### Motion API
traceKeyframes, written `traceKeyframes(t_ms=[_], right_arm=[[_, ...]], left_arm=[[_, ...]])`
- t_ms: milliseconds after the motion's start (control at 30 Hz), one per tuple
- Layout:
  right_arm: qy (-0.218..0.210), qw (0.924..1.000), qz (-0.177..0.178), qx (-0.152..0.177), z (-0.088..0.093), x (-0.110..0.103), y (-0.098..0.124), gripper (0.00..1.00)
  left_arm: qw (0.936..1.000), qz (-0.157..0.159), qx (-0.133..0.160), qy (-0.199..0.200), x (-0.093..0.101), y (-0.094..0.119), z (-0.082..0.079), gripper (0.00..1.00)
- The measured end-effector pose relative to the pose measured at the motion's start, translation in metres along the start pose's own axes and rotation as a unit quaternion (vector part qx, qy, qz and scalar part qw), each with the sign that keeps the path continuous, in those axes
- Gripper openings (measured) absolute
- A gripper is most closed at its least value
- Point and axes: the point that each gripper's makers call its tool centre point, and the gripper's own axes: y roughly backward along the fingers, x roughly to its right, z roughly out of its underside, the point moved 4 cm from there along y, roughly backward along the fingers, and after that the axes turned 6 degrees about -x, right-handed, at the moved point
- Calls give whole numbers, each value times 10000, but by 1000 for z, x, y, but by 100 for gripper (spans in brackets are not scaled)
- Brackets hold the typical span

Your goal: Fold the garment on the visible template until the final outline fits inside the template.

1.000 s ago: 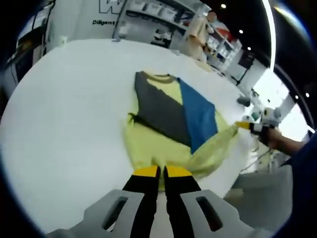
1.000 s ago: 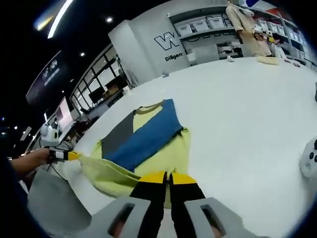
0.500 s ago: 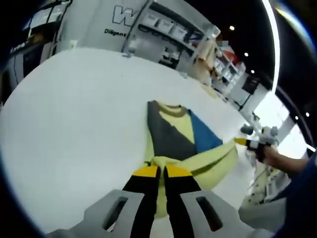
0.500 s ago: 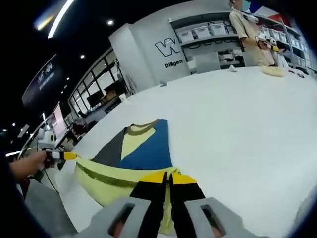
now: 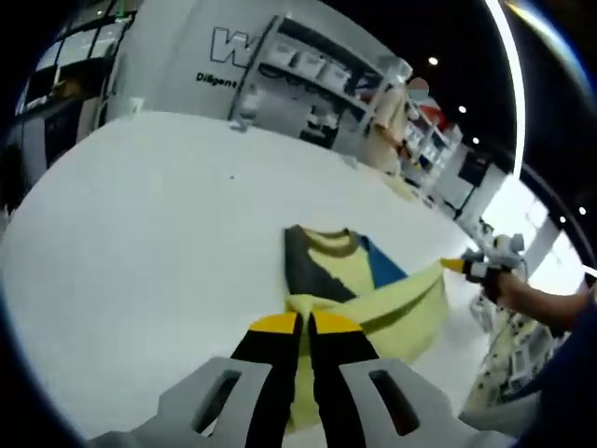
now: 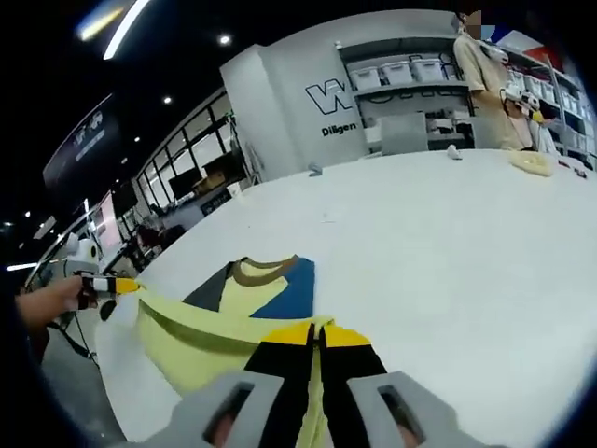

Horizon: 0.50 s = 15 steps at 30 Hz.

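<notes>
Wall (image 6: pixel 308 70) reads "W", perhaps "Diligen".

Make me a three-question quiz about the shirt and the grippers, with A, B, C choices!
1. Where does the shirt lie?
A. on the white table
B. on a shelf
C. on the floor

2. What colour is its folded-up hem?
A. red
B. yellow
C. purple

3. How is the left gripper?
A. wide open
B. lying on the table
C. shut on the hem

Answers: 1 A, white tabletop surrounds it. 2 B, the lifted band is pale yellow. 3 C, its jaws meet on the yellow fabric; the right gripper pinches likewise.
</notes>
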Motion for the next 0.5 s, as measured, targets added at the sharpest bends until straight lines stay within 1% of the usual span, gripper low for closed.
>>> traceKeyframes(t_ms=[33, 67, 133, 167, 200, 267, 367, 433, 500], right_arm=[[13, 10000, 5, 14, -3, 1, -2, 0], [38, 10000, 10, 30, -6, 1, -4, 0], [79, 9999, 20, 78, -16, 2, -8, 0], [87, 9999, 25, 88, -17, 2, -9, 0], [111, 9999, 34, 122, -23, 3, -12, 0], [146, 9997, 52, 173, -31, 5, -16, 0], [158, 9996, 73, 237, -41, 7, -21, 0], [190, 9994, 98, 265, -48, 9, -25, 0], [235, 9993, 117, 273, -53, 9, -31, 0]], left_arm=[[10000, -23, 51, -20, -2, -2, -5, 1], [10000, -27, 60, -21, -2, -3, -7, 1], [9999, -67, 154, -38, 2, -6, -14, 1], [9998, -86, 187, -37, 1, -8, -18, 1], [9996, -115, 239, -61, -4, -11, -23, 1], [9993, -144, 337, -97, -2, -13, -30, 1], [9988, -170, 447, -74, -3, -19, -39, 1], [9985, -188, 506, -80, 0, -21, -42, 1], [9981, -234, 559, -71, -3, -26, -45, 1]])
